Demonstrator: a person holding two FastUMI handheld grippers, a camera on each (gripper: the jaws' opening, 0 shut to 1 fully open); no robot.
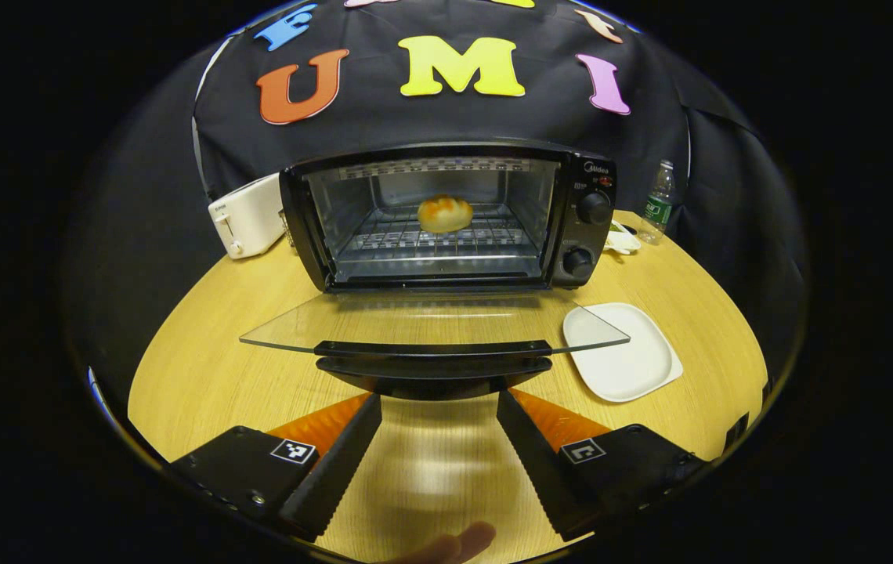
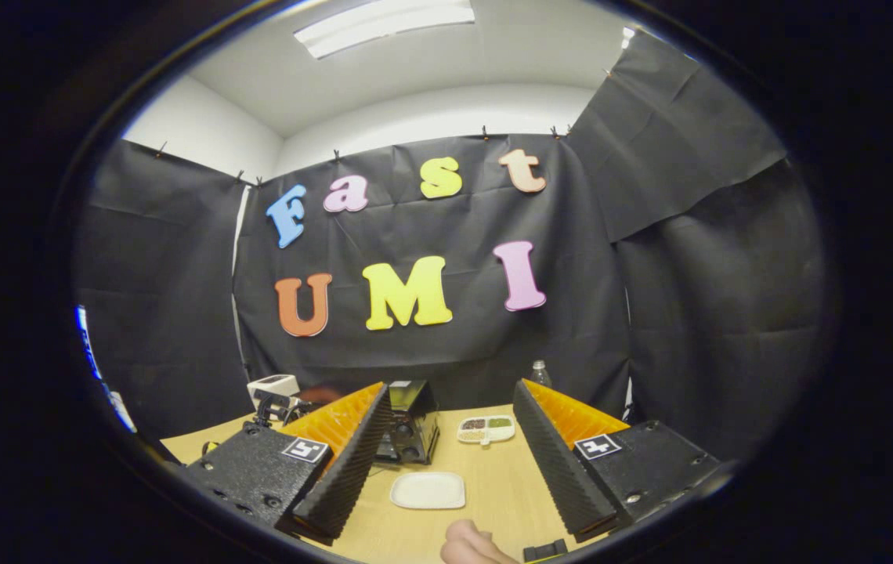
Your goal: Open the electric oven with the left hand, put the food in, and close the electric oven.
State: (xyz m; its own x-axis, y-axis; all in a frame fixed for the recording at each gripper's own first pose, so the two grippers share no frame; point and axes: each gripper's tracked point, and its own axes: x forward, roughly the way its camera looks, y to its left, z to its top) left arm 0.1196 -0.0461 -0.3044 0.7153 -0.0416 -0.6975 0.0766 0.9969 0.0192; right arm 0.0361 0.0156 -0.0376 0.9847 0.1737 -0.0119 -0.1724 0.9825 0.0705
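Our left gripper point(image 1: 439, 439) hangs spread, empty, at six o'clock below the black oven's lowered glass door point(image 1: 435, 325); the round golden bun point(image 1: 445, 213) sits on the rack at twelve. We should hook under the black handle point(image 1: 432, 368) centrally and lift evenly, while the right gripper point(image 2: 446, 462) waits, spread, above the white square plate point(image 2: 428, 490)

Glass oven door point(image 1: 431, 321) – glossy; table point(image 1: 204, 368) – wood.
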